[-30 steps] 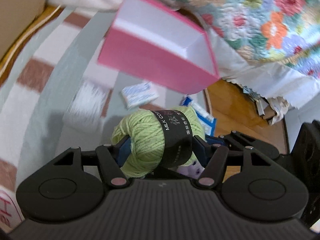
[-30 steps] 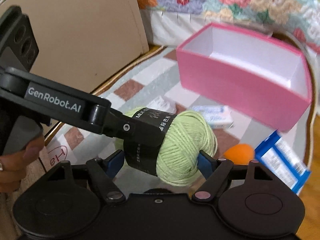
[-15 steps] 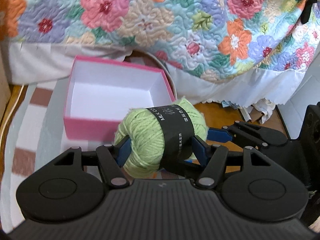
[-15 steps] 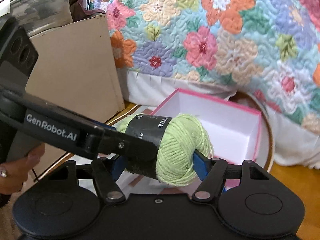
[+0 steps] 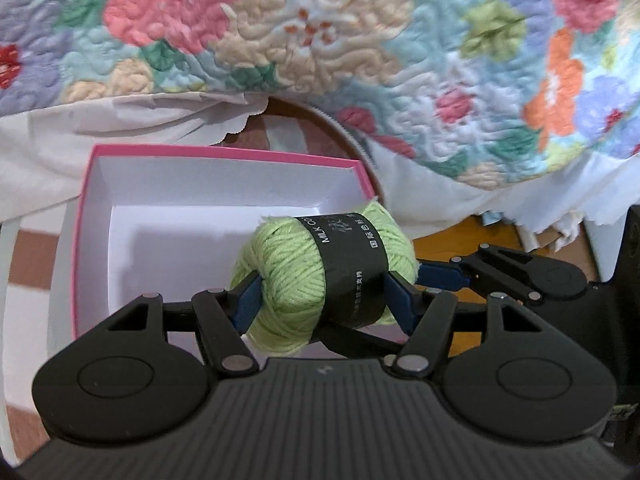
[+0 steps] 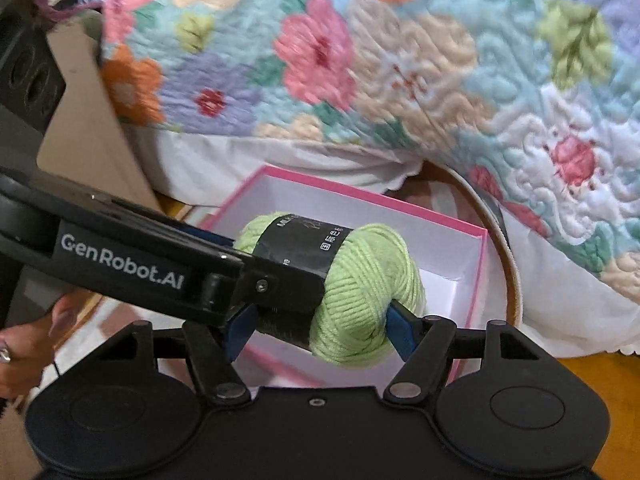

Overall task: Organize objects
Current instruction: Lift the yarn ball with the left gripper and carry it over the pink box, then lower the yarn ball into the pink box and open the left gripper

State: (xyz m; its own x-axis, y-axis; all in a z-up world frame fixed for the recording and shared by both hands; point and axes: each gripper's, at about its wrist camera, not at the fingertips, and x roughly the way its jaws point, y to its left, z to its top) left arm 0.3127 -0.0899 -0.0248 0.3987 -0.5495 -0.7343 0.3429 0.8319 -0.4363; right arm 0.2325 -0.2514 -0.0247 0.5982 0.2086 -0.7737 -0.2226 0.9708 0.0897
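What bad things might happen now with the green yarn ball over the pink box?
1. Both grippers, the left gripper and the right gripper, pinch the same yarn ball. If they drift apart, the soft ball may stretch, or its black label may slide off.
2. The ball hangs near the right-hand wall of the pink box. Dropped here, it might catch the rim and roll out.

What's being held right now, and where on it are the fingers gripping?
The green yarn ball is gripped by both the left gripper and the right gripper, each squeezing across it, above the pink box.
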